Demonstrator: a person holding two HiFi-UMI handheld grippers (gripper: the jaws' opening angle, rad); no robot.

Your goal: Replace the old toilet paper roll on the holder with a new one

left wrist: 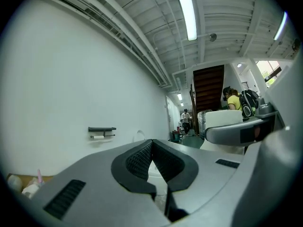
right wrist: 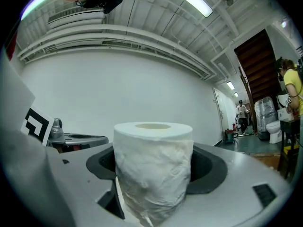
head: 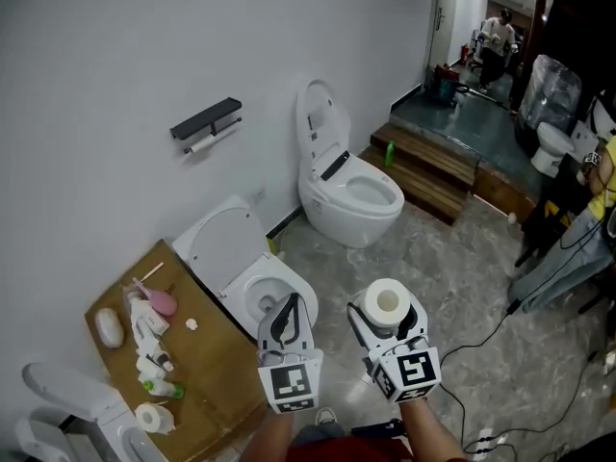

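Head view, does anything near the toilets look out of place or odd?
Yes. Bottles and a spare paper roll lie scattered on brown cardboard beside a toilet. Some are tipped over, so it looks like clutter rather than storage.

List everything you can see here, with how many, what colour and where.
holder: one, black, on the wall
old roll: one, white, thin, on the holder's bar
toilets: two, white, along the wall, lids up; another far right
cardboard sheet: one, brown, on the floor at left, carrying bottles, a pink item and a spare roll
steps: wooden, brown, beyond the toilets
person: one, far down the corridor
new toilet roll: one, white, upright in the right tool
left tool: grey, jaws together, empty
right tool: grey, closed on the new toilet roll
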